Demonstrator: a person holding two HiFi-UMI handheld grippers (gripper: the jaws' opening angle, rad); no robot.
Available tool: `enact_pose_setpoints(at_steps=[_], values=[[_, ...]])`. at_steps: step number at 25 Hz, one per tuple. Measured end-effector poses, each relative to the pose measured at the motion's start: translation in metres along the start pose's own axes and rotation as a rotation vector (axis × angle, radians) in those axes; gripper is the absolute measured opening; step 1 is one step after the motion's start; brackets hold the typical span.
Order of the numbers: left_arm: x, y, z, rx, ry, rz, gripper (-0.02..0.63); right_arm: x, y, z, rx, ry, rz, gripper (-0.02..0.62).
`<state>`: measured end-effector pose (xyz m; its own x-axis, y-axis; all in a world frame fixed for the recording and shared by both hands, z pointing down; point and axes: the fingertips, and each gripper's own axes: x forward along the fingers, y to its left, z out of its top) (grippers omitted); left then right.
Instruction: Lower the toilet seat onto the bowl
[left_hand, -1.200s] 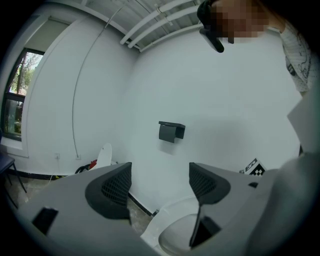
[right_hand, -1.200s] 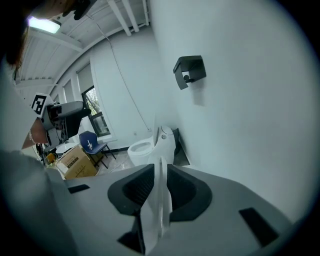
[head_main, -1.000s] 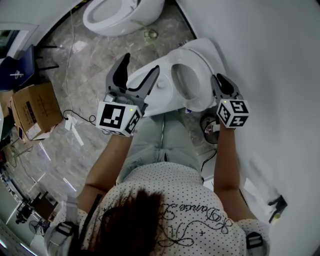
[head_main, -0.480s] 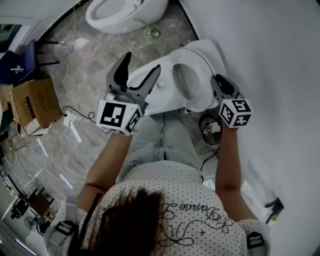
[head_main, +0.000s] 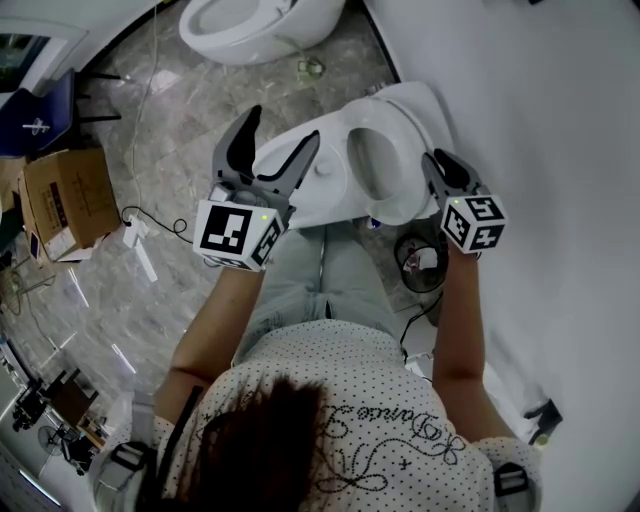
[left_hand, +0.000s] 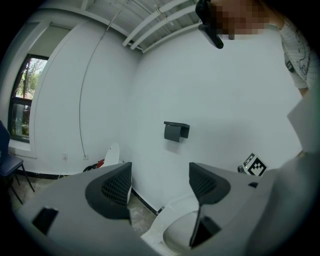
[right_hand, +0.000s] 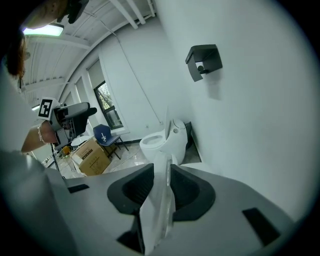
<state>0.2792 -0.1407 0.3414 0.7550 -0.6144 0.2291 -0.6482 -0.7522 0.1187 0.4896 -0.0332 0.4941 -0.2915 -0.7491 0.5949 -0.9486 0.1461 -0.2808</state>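
Observation:
A white toilet (head_main: 318, 192) stands against the right wall, and its seat (head_main: 398, 203) is raised and leans toward that wall. My right gripper (head_main: 438, 165) is shut on the seat's upper edge. In the right gripper view the thin white seat edge (right_hand: 159, 205) is pinched between the dark pads of the right gripper (right_hand: 161, 186). My left gripper (head_main: 280, 130) hangs open over the front of the bowl and holds nothing. The left gripper view looks between the open jaws of the left gripper (left_hand: 159, 187) down at the seat ring (left_hand: 172, 234).
A second toilet (head_main: 250, 25) stands further along the floor. At the left are a cardboard box (head_main: 62, 205), a blue chair (head_main: 35, 125) and loose cables (head_main: 150, 225). A black paper holder (right_hand: 205, 61) hangs on the wall. A cable coil (head_main: 420, 262) lies beside the toilet base.

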Motion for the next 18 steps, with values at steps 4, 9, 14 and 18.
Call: enact_pose_setpoints(at_steps=[4,9,14,18], values=[[-0.005,0.004,0.000,-0.005,-0.007,0.014,0.344,0.001,0.007,0.002,-0.032,0.017,0.006,0.110],[-0.014,0.004,0.002,-0.009,-0.009,0.028,0.344,0.000,0.022,0.004,-0.063,0.027,0.029,0.112],[-0.024,0.010,0.000,-0.006,-0.003,0.052,0.344,0.003,0.035,0.003,-0.003,0.042,0.079,0.098],[-0.038,0.008,0.000,-0.008,-0.011,0.073,0.344,0.002,0.042,0.000,0.089,0.060,0.135,0.074]])
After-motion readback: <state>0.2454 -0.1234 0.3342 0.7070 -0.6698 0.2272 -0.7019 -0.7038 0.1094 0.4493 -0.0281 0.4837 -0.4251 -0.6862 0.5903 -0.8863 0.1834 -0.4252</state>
